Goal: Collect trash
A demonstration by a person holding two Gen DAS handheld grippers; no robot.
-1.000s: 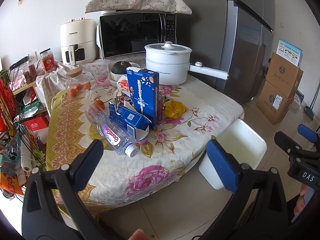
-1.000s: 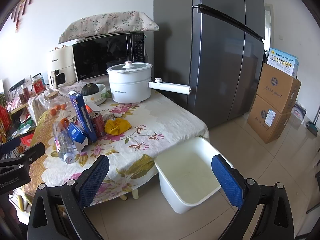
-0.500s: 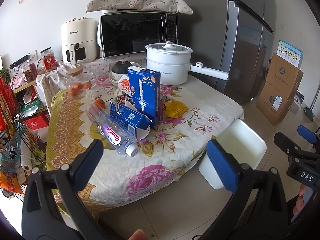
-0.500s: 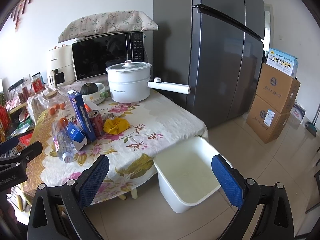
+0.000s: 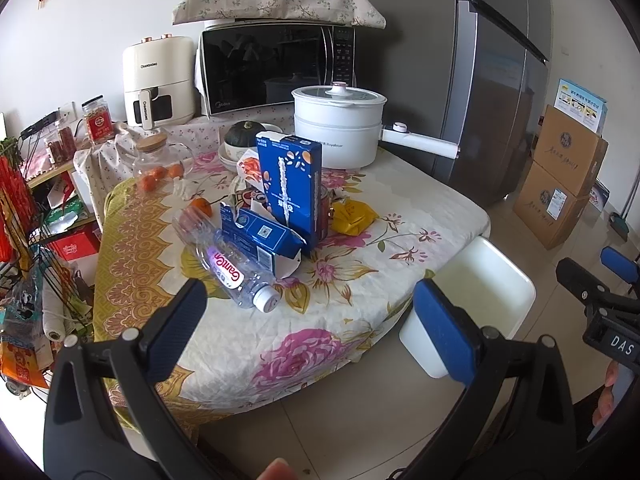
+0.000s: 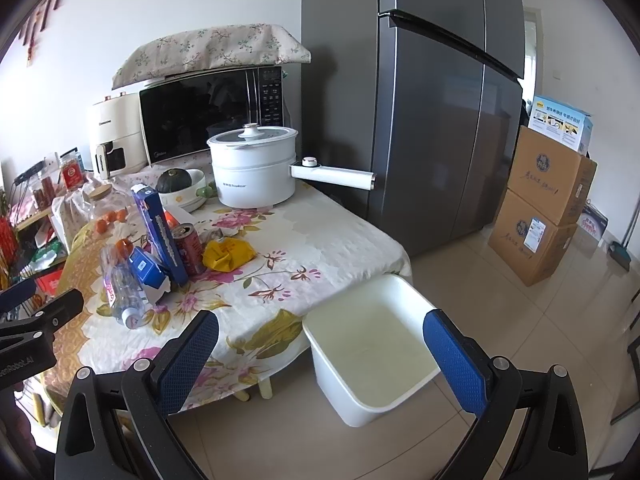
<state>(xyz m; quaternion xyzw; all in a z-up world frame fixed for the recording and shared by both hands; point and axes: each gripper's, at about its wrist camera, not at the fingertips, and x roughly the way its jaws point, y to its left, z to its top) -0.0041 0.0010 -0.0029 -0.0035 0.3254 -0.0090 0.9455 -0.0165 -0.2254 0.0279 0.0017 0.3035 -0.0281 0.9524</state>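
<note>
Low table (image 5: 420, 216) under a floral cloth, carrying the trash in one cluster near its left half: a clear plastic bottle (image 5: 228, 264) lay on its side, white cap toward the camera; a torn blue carton (image 5: 264, 236) lay just behind it, touching it; a tall blue box (image 5: 290, 184) stood upright behind the carton; a red drink can (image 6: 189, 248) stood just beside the box; a crumpled yellow wrapper (image 5: 354, 218) lay near the can, on the side toward the fridge. White bin (image 6: 368, 344) stood on the floor tiles against the table's near right edge, its interior showing nothing inside. Left gripper (image 5: 310, 320) hovered off the table's near edge, jaws spread wide and holding nothing, the bottle well beyond its blue pads. Right gripper (image 6: 320, 348) likewise spread wide and unladen, framing the bin. Other items on the table: white electric pot (image 5: 338, 128) with long handle, glass jar (image 5: 158, 160) holding small oranges, dark squash (image 5: 244, 134) in a bowl. Behind: microwave (image 5: 276, 68), air fryer (image 5: 158, 80), grey fridge (image 6: 420, 120). Stacked cardboard boxes (image 6: 544, 204) stood on the floor at right.
</note>
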